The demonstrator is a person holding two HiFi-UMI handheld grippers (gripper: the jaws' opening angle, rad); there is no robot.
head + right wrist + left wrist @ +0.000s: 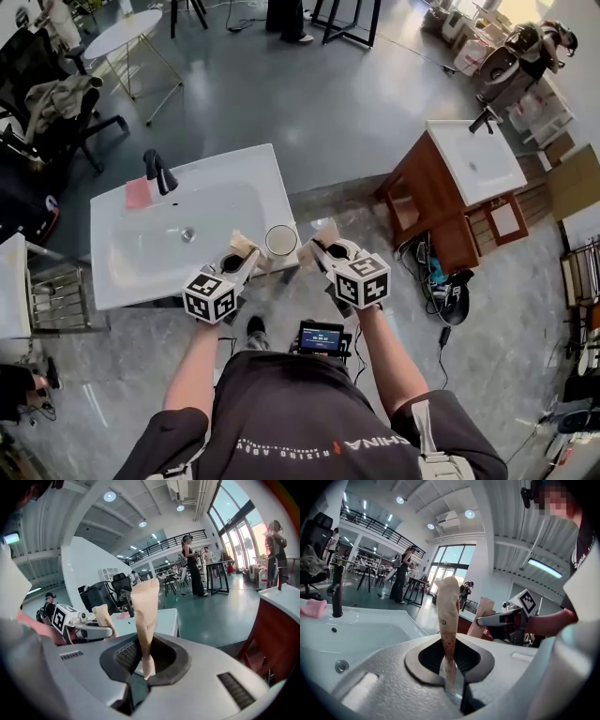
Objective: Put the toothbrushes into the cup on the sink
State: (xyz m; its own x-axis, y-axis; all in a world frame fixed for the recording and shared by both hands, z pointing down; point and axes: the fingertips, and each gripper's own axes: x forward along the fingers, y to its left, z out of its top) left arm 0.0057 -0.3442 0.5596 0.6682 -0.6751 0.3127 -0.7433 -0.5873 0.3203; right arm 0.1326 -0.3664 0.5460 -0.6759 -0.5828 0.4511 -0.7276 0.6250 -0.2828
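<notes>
Each gripper is shut on a toothbrush wrapped in brown paper, and both packets stand upright. My left gripper (241,258) holds its packet (243,246) over the front right corner of the white sink (131,281), just left of the white cup (280,240). My right gripper (325,249) holds its packet (327,232) just right of the cup, off the sink's edge. In the left gripper view the packet (447,616) rises from the gripper (450,667). In the right gripper view the other packet (145,616) rises from the gripper (145,660).
A black faucet (157,171) and a pink cloth (139,193) are at the back of the sink. A second basin on a wooden cabinet (459,178) stands to the right, with cables on the floor beside it. Black chairs (47,112) stand at the left.
</notes>
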